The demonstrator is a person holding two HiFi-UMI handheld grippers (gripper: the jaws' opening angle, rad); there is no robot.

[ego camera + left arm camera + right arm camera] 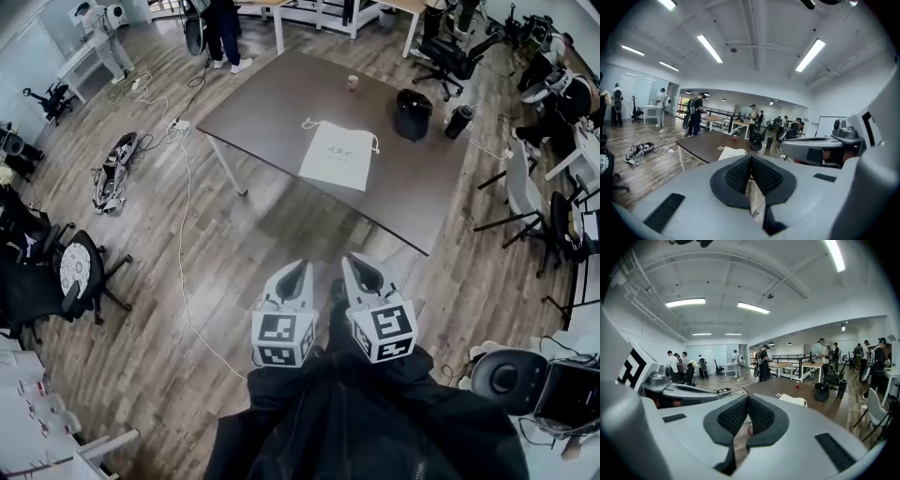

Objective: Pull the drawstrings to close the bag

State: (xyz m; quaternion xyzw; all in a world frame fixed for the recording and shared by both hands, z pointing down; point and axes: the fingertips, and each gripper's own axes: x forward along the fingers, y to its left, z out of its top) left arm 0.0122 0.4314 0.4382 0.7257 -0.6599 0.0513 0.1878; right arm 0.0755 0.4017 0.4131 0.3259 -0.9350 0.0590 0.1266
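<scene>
A white drawstring bag lies flat on the dark table, its cords looped at the far end. It also shows small in the left gripper view, bag, and in the right gripper view, bag. My left gripper and right gripper are held side by side close to the body, well short of the table. Both are shut with nothing between the pads. In its own view the left gripper points toward the table, and so does the right gripper.
A black bucket-like container, a dark bottle and a small cup are on or beside the table's far side. Office chairs stand to the right. Cables and gear lie on the wooden floor at left. People stand farther back.
</scene>
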